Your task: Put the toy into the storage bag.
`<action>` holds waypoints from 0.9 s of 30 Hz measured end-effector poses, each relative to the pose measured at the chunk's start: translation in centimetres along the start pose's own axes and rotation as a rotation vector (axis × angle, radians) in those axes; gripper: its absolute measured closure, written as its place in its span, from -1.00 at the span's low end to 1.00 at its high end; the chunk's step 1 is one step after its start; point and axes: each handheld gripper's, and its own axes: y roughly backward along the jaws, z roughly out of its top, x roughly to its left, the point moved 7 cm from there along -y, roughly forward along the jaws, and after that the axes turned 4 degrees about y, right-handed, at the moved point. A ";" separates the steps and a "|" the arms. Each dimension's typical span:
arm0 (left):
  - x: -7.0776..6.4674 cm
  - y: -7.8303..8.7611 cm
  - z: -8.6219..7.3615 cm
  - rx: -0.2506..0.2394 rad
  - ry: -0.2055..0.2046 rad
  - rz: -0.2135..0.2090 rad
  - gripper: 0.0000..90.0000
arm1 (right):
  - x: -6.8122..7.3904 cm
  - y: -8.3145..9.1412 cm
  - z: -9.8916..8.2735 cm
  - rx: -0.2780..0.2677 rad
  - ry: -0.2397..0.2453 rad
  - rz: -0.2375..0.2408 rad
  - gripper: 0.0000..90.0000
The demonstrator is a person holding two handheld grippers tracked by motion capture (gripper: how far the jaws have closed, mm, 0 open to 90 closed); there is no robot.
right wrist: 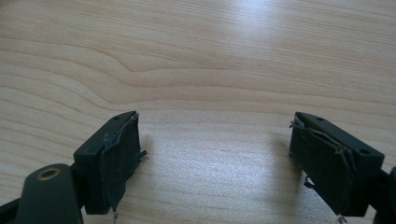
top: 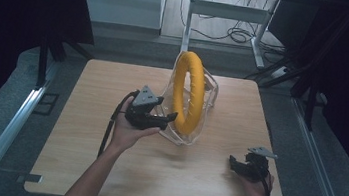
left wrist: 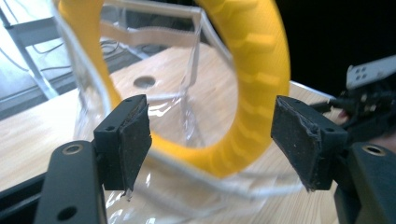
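Counter [top: 103,170]: This is the biggest thing. The wood near you is bare, so your hands have lots of room to move.
Clear case [top: 209,90]: It stands on its edge in the middle of the counter, a bit to the far side. I think it is there to keep the ring standing up.
Yellow ring [top: 189,92]: It stands up inside the clear case. It could tip over if you bump it.
Left gripper [top: 166,119]: You hold it just left of the ring. Its jaws are wide apart and hold nothing; the ring's bottom curve sits beyond them.
Right gripper [top: 236,165]: It rests near the right corner by you, well apart from the ring. Its jaws are wide apart over bare wood.
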 end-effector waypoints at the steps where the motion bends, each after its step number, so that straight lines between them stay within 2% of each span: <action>1: 0.2 0.3 -0.4 0.001 0.002 0.004 -0.36 | 0.0 0.0 0.0 0.000 -0.001 0.000 -0.63; 6: 0.9 1.6 -2.4 0.011 0.006 0.023 -0.36 | 0.0 0.0 0.0 0.000 -0.002 0.000 -0.63; 12: 1.6 2.8 -4.5 0.029 0.030 0.023 -0.36 | 0.0 0.0 0.0 -0.001 -0.001 -0.001 -0.63; 22: 3.1 3.5 -7.5 0.097 0.065 0.042 -0.36 | 0.0 0.0 0.0 -0.001 -0.001 -0.001 -0.63; 27: 3.6 3.8 -8.6 0.116 0.090 0.057 -0.36 | 0.0 0.0 0.0 -0.002 0.000 -0.001 -0.63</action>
